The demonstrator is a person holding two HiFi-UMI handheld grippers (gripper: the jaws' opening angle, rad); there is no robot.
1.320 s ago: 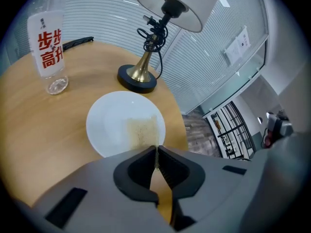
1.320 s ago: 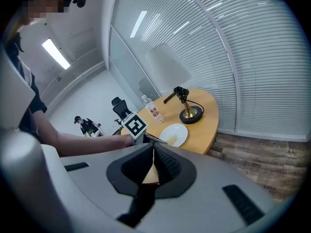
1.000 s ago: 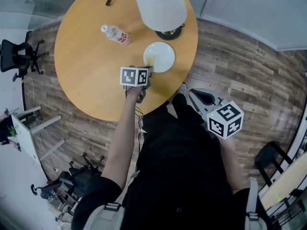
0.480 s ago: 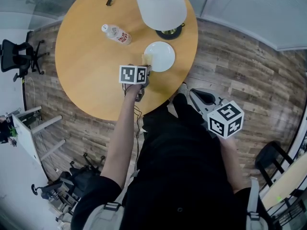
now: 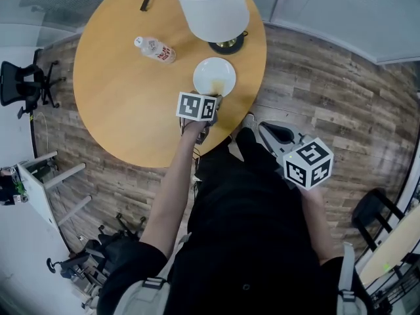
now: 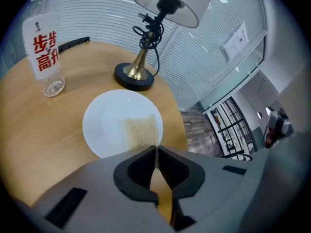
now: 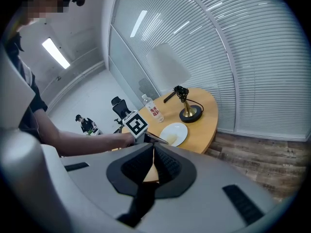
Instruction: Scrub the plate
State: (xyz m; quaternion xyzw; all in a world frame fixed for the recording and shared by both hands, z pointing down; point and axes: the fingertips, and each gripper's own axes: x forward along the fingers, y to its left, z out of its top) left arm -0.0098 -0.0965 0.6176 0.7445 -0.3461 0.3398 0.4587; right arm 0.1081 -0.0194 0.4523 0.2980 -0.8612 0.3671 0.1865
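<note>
A white plate (image 5: 211, 71) sits on the round wooden table (image 5: 125, 97), close to the near edge. A thin yellow scrub pad (image 6: 141, 131) lies flat on the plate's near half. My left gripper (image 5: 217, 100) is shut on the pad's near edge, its tips over the plate's near rim. In the right gripper view the plate (image 7: 176, 132) lies far ahead. My right gripper (image 7: 154, 150) is shut with nothing in it, held off the table beside the person's body (image 5: 249, 241).
A table lamp with a white shade (image 5: 211, 8) and dark round base (image 6: 133, 76) stands just behind the plate. A clear water bottle (image 5: 155, 48) lies to the left. Wooden floor (image 5: 328, 104) lies on the right, office chairs (image 5: 23, 81) far left.
My left gripper slid right with the scrub pad, from the plate's left rim to its near middle. The right gripper stayed where it was.
</note>
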